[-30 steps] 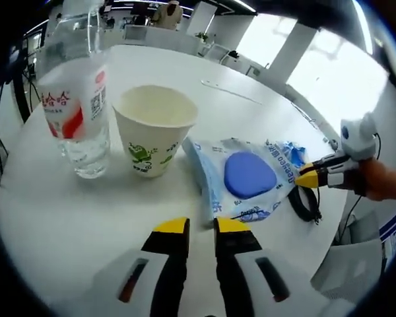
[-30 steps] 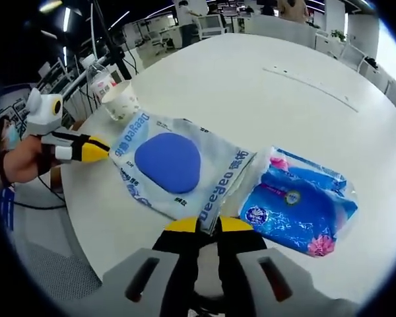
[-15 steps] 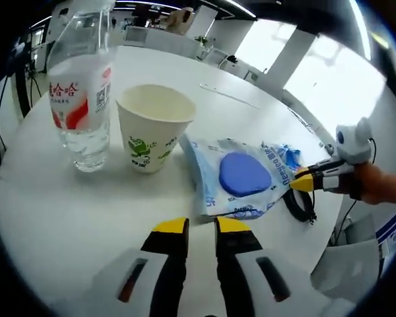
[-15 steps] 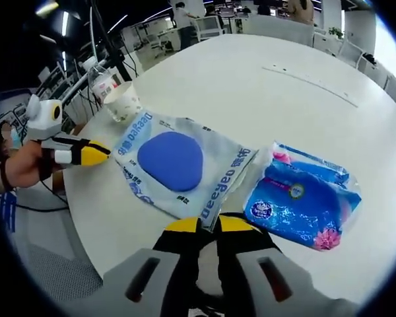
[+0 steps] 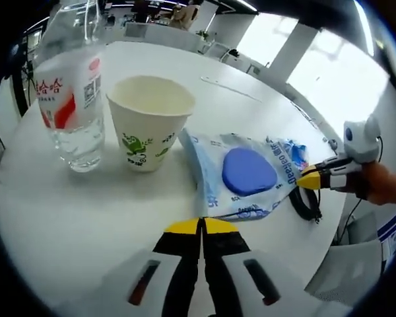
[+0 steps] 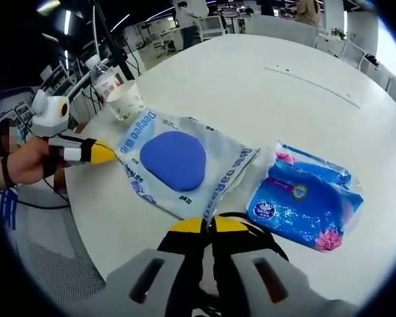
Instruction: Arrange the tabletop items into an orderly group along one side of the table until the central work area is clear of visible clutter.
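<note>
A clear wipes pack (image 5: 247,173) with a blue oval lid lies flat on the round white table (image 5: 66,218), beside a paper cup (image 5: 148,125) and a water bottle (image 5: 72,99). My left gripper (image 5: 201,226) is shut, its yellow tips meeting on the pack's near edge. From the opposite side my right gripper (image 5: 307,178) pinches the pack's far edge. In the right gripper view the right gripper (image 6: 208,224) is shut on a corner of the wipes pack (image 6: 178,162), and the left gripper (image 6: 105,153) touches its left edge. A blue tissue pack (image 6: 303,201) lies to the right.
A black ring (image 5: 303,203) lies at the table's edge under the right gripper. The cup (image 6: 124,100) and bottle (image 6: 102,79) stand near the table's rim. A hand (image 6: 23,162) holds the left gripper. Office desks and chairs stand beyond the table.
My left gripper's jaws have gone from open to shut at the wipes pack's edge. The right gripper's jaws have drawn closer together on the pack's corner.
</note>
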The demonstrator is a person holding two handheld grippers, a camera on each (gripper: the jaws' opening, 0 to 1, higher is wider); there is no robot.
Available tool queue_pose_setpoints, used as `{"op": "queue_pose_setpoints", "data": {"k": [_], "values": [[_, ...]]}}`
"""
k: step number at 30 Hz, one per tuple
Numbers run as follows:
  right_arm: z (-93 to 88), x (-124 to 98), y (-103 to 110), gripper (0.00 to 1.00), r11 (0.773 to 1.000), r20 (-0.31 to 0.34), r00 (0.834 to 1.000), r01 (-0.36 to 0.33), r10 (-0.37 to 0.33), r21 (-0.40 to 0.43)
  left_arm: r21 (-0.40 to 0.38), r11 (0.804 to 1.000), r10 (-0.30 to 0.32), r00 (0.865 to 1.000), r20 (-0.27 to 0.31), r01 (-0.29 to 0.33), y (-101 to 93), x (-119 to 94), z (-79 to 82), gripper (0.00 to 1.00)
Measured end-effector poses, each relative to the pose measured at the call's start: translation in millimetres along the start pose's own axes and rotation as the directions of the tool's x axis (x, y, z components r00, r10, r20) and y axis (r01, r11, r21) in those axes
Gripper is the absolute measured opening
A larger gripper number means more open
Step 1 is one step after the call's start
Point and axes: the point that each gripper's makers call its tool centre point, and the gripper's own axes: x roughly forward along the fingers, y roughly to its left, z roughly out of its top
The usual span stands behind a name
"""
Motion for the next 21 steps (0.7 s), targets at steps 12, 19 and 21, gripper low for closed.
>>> {"op": "queue_pose_setpoints", "data": {"k": [12,19,21], "values": [[3.6,2.7,-1.8,0.00,1.000,0.007,1.000,0.002,-0.002,0.010,0.004,1.000,0.007,1.000,0.003,-0.007,1.9,4.7,7.0,0.00],[11.0,5.6,-6.1,0.00,1.000,0.004,1.000,0.004,-0.004,0.000,0.011,1.000,0.009,1.000,0.002,-0.009,2.4,7.7,11.7,0.00],[13.0,6.9,-7.4,0.00,1.000,0.004,1.000,0.004,-0.004,0.000,0.008,1.000,0.010,1.000,0.006,-0.010,3.1,9.1,14.1,0.00]]}}
